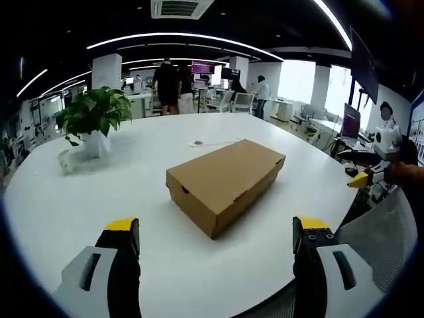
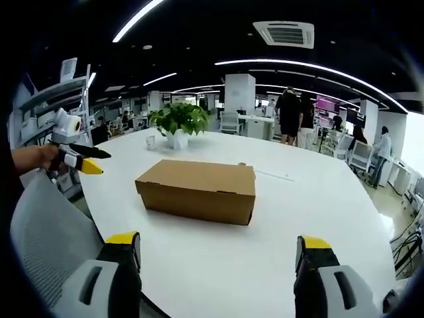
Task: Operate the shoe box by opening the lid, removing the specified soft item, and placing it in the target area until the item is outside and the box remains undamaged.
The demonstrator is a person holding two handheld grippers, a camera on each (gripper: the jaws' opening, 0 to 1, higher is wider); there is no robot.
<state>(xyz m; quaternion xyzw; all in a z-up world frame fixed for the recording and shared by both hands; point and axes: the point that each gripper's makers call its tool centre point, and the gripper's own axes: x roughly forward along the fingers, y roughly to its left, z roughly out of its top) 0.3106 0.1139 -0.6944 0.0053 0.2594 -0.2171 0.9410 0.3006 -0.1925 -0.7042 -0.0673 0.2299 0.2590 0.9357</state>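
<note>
A closed brown cardboard shoe box (image 1: 225,182) lies on the round white table (image 1: 99,199), lid down. My left gripper (image 1: 216,229) is open, its yellow-tipped jaws spread wide just short of the box's near corner, touching nothing. From the opposite side, my right gripper (image 2: 217,240) is also open and faces the box's (image 2: 199,189) long side across a stretch of bare table (image 2: 298,199). Each gripper shows small in the other's view, held in a hand off the table edge: the right gripper (image 1: 363,177) and the left gripper (image 2: 81,162). What is inside the box is hidden.
A potted green plant (image 1: 93,116) (image 2: 177,119) stands near the table's far side. A small white disc with a cable (image 1: 197,142) lies behind the box. A grey mesh chair back (image 1: 381,232) (image 2: 46,232) sits at the table edge. People (image 1: 169,83) stand far behind.
</note>
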